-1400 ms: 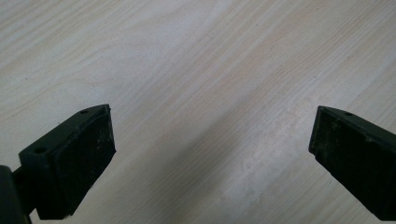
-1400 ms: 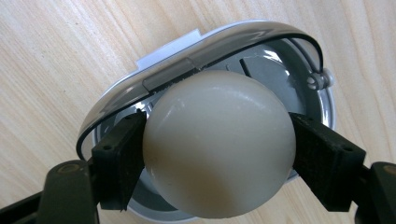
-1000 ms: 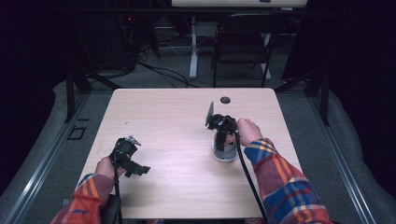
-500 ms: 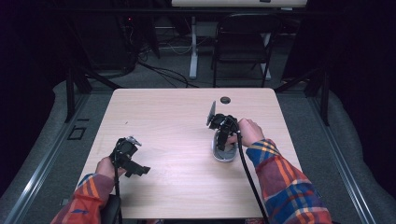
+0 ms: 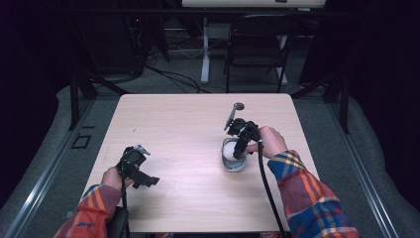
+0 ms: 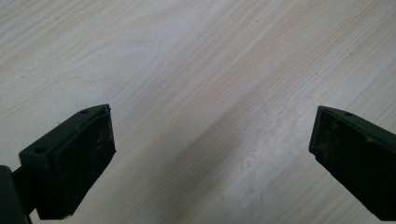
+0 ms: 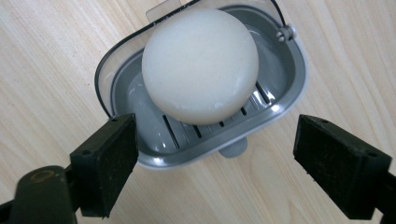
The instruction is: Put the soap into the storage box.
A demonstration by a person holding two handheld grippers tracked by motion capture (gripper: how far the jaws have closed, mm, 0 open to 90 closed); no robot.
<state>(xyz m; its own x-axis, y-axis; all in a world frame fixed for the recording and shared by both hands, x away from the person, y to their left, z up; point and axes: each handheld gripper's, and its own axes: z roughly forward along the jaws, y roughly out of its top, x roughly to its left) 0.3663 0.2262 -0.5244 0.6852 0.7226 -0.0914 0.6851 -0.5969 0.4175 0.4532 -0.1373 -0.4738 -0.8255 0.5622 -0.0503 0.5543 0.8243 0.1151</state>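
While the right gripper (image 5: 239, 141) hangs over the soap dish (image 5: 233, 157) at about 4 o'clock from the table's (image 5: 198, 119) centre, its jaws stand wide apart and hold nothing. Seen in the right gripper view, the right gripper (image 7: 215, 154) straddles the near rim of the dish (image 7: 280, 93), one jaw just outside each end, neither clearly touching it. A round white soap (image 7: 201, 65) sits in the grey dish on its slotted floor, leaning toward 12 o'clock, where a clear lid or outer shell shows behind it.

My reading is that the step in hand is the approach to the soap or its dish: the jaws are lined up but not yet closed. If the soap is the target, the next move calls for bringing the jaws forward and lower so they flank the soap's widest part rather than the rim, then closing gently, since a smooth rounded bar may slip or squirt out. If the dish is the target, a grip across its rim would be needed.

The left gripper (image 5: 132, 163) rests idle at about 8 o'clock, well apart from the dish; its jaws are also wide open over bare wood, holding nothing.

A small dark ring (image 5: 238, 105) lies near the far edge at 1 o'clock.
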